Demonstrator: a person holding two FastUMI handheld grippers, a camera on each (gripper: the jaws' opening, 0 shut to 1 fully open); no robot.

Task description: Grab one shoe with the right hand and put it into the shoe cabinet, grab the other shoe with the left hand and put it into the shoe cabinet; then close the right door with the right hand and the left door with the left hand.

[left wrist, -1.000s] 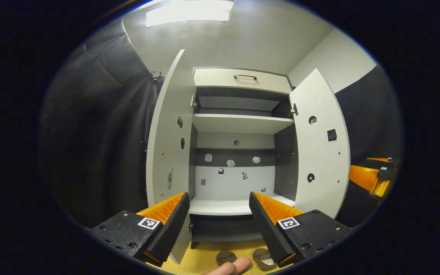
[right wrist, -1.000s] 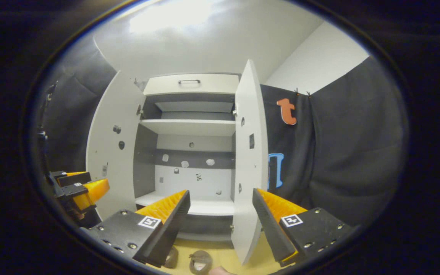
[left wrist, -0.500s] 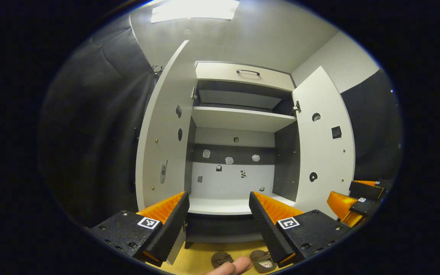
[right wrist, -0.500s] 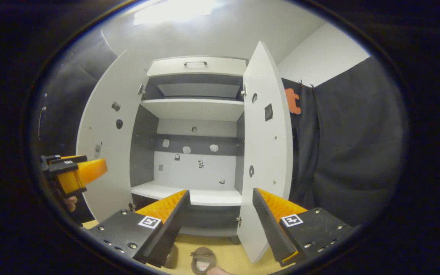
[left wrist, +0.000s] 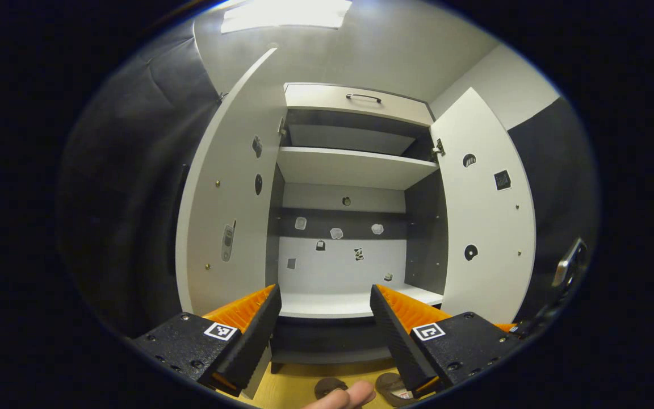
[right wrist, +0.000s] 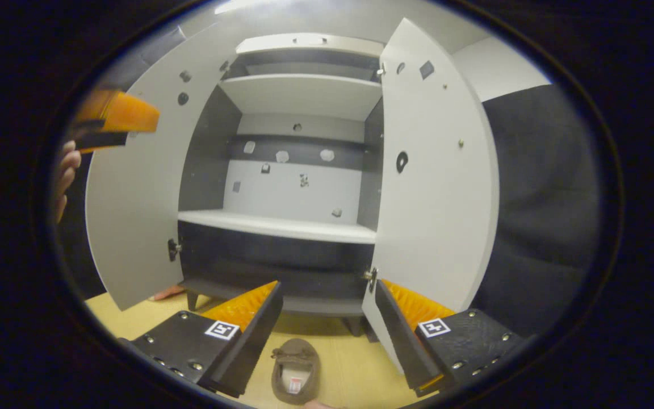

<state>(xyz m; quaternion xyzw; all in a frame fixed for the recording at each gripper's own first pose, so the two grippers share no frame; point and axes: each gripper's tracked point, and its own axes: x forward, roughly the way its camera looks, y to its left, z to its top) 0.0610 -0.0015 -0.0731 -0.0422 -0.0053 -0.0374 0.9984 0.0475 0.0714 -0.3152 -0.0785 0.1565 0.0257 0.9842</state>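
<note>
Right tool spread wide, grasping nothing, held low above the yellow floor and aimed at the foot of the shoe cabinet. Directly below the gap between its fingers, a brown shoe flat on the floor, opening upward, toe toward the cabinet, touched by neither finger. Just past the right finger, the lower corner of the right door, swung fully outward. Opposite, the left door likewise wide open, its hinge visible at the bottom edge. Inside, a white lower shelf and a white upper shelf, both bare of shoes, with small stickers dotted over the back panel.

Left tool also released, fingers well apart, empty, pointed straight into the open cabinet from a higher position. Seen again at the upper left of the right gripper view as the left tool, held up beside the left door with fingers of a hand behind it. In the left gripper view, two brown shoes at the very bottom edge on the floor: one shoe and the other shoe, side by side in front of the cabinet, partly hidden by a fingertip and the right finger. Above, a drawer with a dark handle topping the cabinet.
</note>
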